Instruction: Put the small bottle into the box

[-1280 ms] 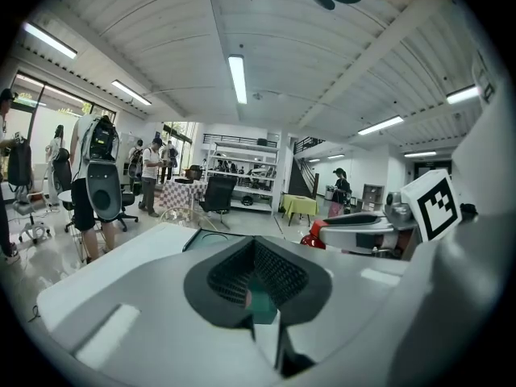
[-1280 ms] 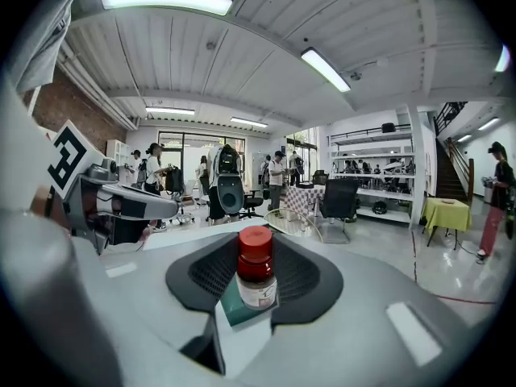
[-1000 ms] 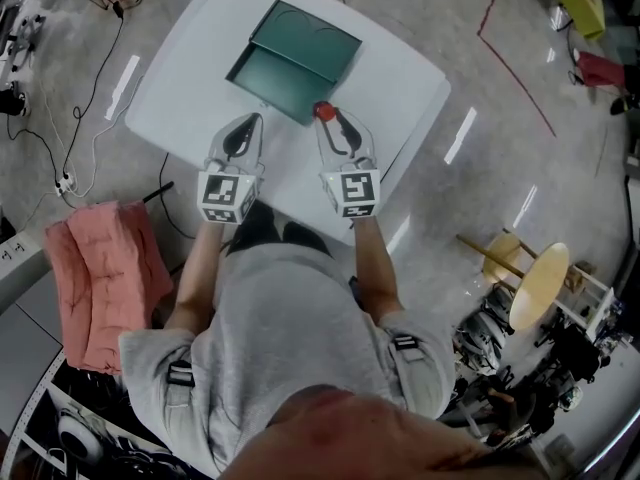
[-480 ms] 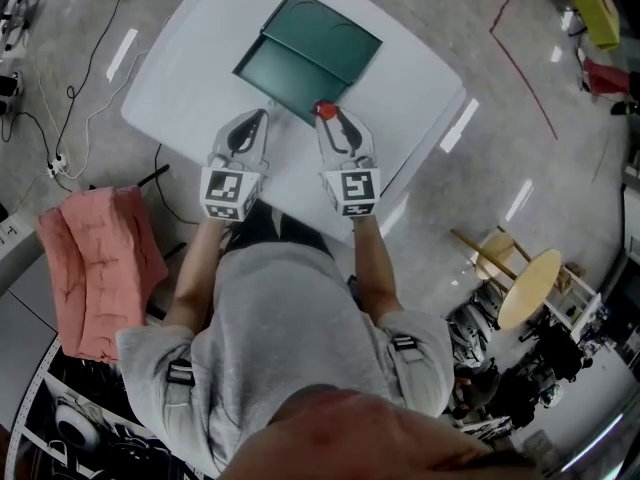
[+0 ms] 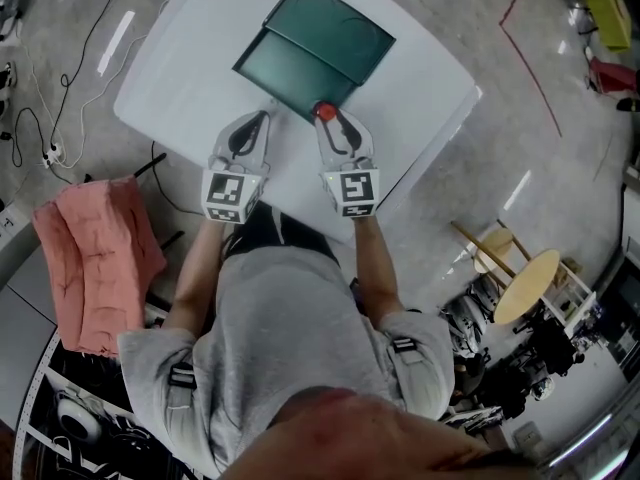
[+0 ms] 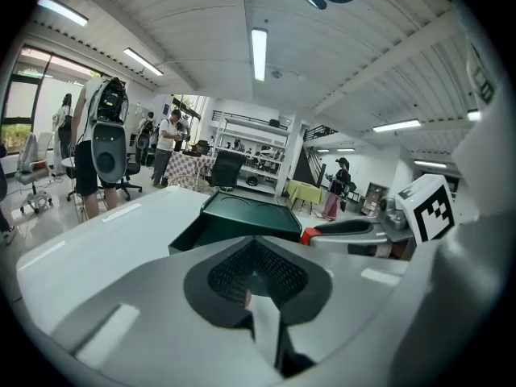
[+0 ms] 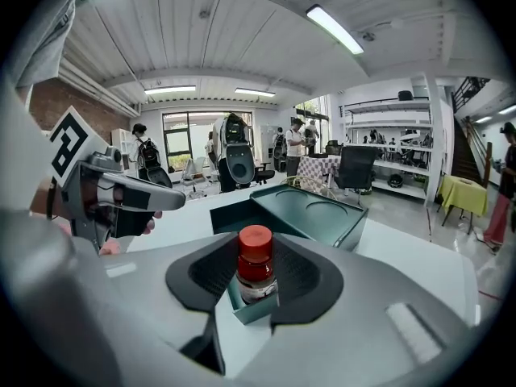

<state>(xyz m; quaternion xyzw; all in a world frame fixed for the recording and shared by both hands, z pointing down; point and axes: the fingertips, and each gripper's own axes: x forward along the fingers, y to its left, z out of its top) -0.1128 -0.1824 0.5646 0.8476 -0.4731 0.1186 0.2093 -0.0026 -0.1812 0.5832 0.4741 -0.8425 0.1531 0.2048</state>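
over the last second the green box (image 5: 288, 70) has been swinging up and to the right in the head view as we lean in, and the small bottle (image 7: 256, 268) has been edging up to the box's near rim. we are carrying the red-capped bottle upright in the right gripper (image 5: 328, 118), whose jaws are clamping on its body just below the cap. the left gripper (image 5: 261, 118) is hanging beside it over the near half of the desk (image 5: 185, 63), its jaws resting together with nothing between them. the box is sitting toward the far edge of the desk, lying open, its lid (image 5: 338, 30) folding back on the far side and its dark tray facing us, apparently bare.

we are judging this to be the carrying step, with the pick-up done and the placing not yet begun. the next move is calling for a short reach forward over the near rim, then a lowering of the bottle until its base is meeting the tray floor, and only then a parting of the jaws. keeping the bottle upright and clearing the rim are looking like the points to watch.
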